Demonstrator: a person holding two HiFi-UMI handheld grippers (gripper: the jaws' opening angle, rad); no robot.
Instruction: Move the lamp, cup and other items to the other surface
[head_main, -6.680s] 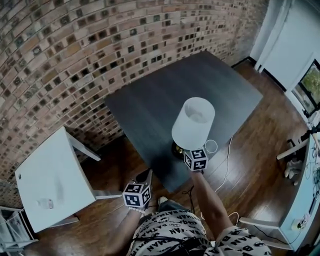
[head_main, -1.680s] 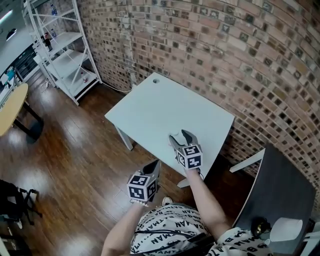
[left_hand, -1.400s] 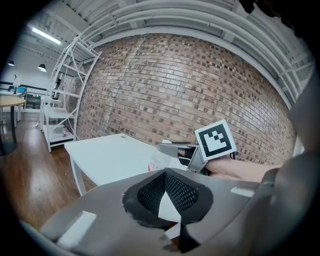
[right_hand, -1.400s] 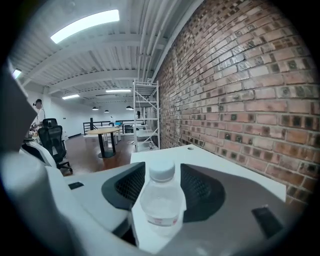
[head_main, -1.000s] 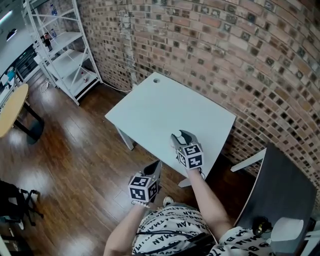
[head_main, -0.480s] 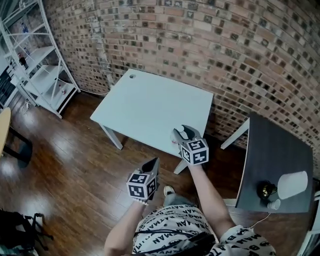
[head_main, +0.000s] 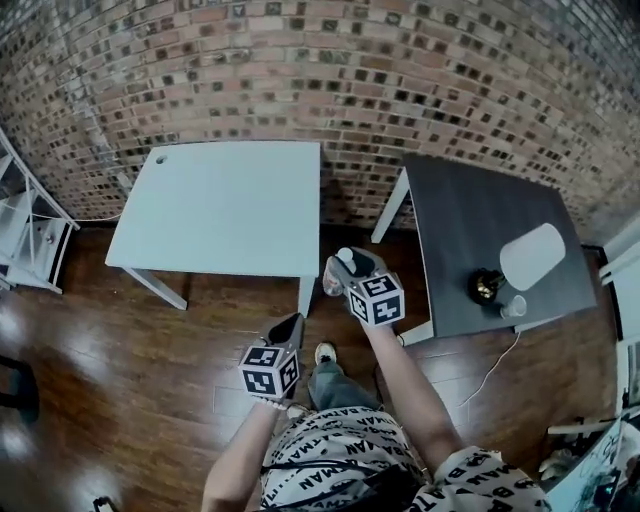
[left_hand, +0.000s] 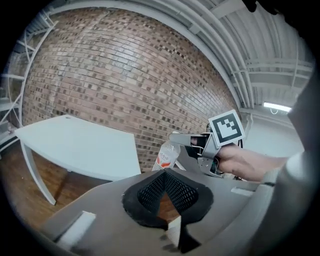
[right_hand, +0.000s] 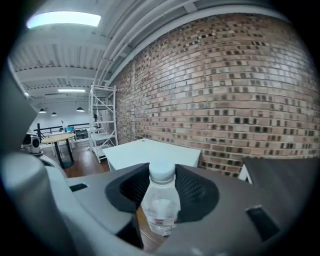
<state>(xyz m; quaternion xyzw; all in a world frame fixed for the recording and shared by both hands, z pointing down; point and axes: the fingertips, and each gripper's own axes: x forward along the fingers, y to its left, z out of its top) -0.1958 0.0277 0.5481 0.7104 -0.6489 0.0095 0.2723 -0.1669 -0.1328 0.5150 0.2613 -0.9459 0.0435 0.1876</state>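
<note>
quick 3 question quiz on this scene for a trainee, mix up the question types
1. True or false: the lamp and the cup stand on the dark table.
2. The right tongs grip: A a mug, B a clear bottle, C nothing.
3. Fill in: the left tongs are ___ and empty.
Key: 1 true; 2 B; 3 shut.
</note>
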